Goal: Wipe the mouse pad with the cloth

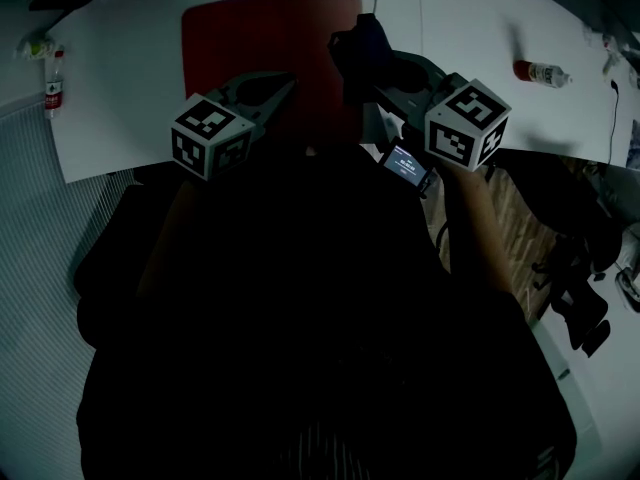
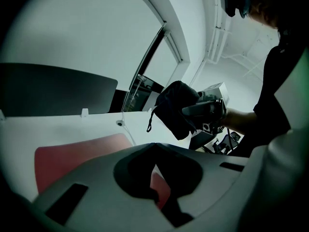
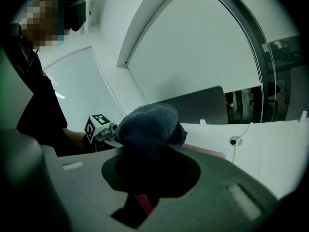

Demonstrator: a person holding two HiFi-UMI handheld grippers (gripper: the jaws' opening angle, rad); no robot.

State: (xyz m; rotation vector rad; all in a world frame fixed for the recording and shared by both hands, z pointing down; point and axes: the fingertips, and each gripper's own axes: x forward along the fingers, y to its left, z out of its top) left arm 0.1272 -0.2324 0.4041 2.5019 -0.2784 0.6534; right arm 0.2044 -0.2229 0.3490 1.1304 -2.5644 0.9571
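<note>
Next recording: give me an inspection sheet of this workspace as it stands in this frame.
Surface: white table, carrying the pad.
Job's things: red mouse pad lying flat; dark cloth held in the air above it.
Clutter: one bottle near the left edge, a second bottle lying at the right.
Grippers: right tongs shut on the cloth; left tongs shut, empty, over the pad.
Cables: thin white cable with a round puck on the table's far side.
Surroundings: dark items on the floor at the right.
</note>
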